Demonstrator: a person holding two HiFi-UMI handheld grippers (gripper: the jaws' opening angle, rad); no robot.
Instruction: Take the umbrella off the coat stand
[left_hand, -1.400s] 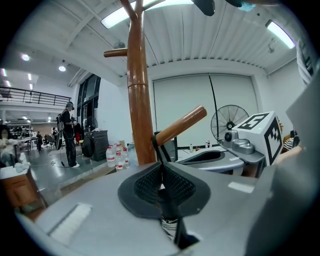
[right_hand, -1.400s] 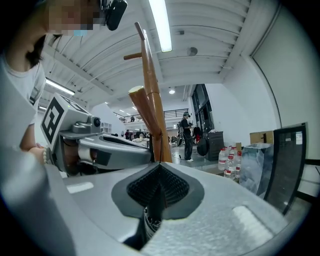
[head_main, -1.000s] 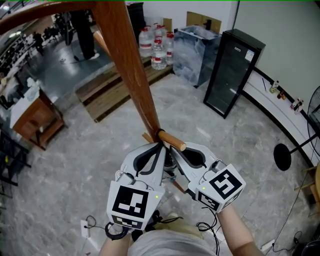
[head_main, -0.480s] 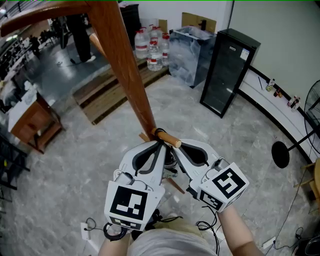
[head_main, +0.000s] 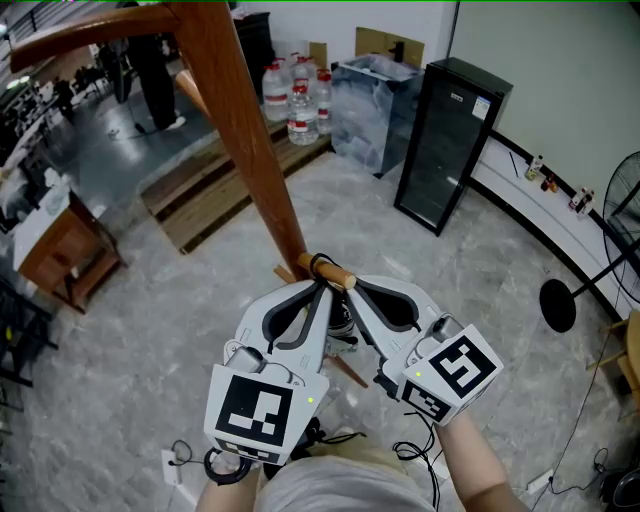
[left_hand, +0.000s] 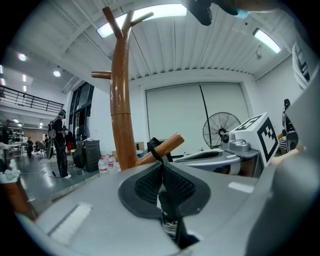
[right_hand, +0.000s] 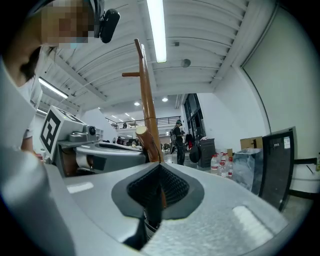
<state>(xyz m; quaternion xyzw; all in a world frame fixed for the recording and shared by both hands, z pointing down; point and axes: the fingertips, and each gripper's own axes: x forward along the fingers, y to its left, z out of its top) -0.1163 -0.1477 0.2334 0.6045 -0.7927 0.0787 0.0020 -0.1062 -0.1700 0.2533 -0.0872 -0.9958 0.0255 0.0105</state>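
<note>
From the head view I see the left gripper and right gripper meeting tip to tip at the peg low on the stand, where the strap loops over it and the umbrella hangs just beneath them. My left gripper view shows those jaws closed on the strap below the peg. In the right gripper view the jaws are pinched together on the strap too.

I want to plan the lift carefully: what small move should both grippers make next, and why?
Probably slide the black strap outward along the peg toward its free end. Both the left gripper and right gripper are shut on the strap, which loops round the peg.
</note>
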